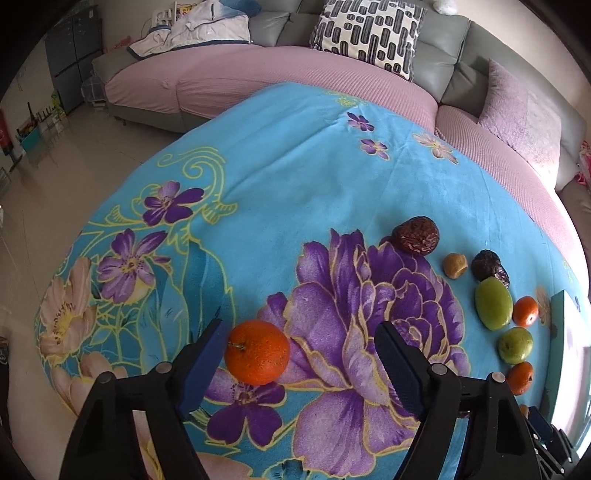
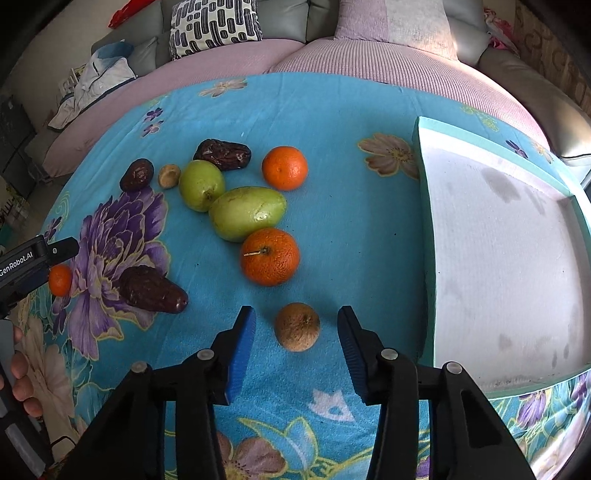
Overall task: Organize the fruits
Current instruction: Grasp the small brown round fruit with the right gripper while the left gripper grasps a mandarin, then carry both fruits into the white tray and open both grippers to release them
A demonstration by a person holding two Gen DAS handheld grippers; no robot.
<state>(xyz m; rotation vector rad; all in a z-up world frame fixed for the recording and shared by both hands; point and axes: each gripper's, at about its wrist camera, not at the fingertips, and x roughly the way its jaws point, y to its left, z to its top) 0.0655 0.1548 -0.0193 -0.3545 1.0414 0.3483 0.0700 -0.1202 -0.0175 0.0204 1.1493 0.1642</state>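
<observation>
Fruits scattered over a blue floral blanket (image 2: 332,122) covering the tabletop. Nearest the right gripper (image 2: 296,328): a small brown fruit (image 2: 297,326), lying between the wide-open blue fingers (image 2: 242,343), touching neither. Just beyond it, a stemmed orange (image 2: 270,256), pressed against a long green fruit (image 2: 247,212). Beside that, a rounder green fruit (image 2: 201,184), touching it. Farther back, a second orange (image 2: 284,168), standing apart. Behind the round green fruit, a dark wrinkled date (image 2: 222,153); left of it a tiny tan fruit (image 2: 169,176) and another date (image 2: 137,174). Nearer and to the left, a large dark date (image 2: 153,290) on the purple flower print.

At the right, a shallow tray (image 2: 428,206) with teal rim and white floor, holding no fruit, well apart from the cluster.

Left gripper (image 1: 301,341) open wide too, over the purple flower; a small orange (image 1: 257,352) resting just beside its left finger (image 1: 203,363), contact hard to judge. Same orange (image 2: 60,280) visible in the right view under the left gripper's black body.

At the far left edge of the right view, a hand (image 2: 22,380) on the handle. Behind the tabletop, a grey sofa (image 1: 280,20) with pink seat covers, a black-and-white patterned cushion (image 1: 367,31), and crumpled white clothing (image 1: 195,26).
</observation>
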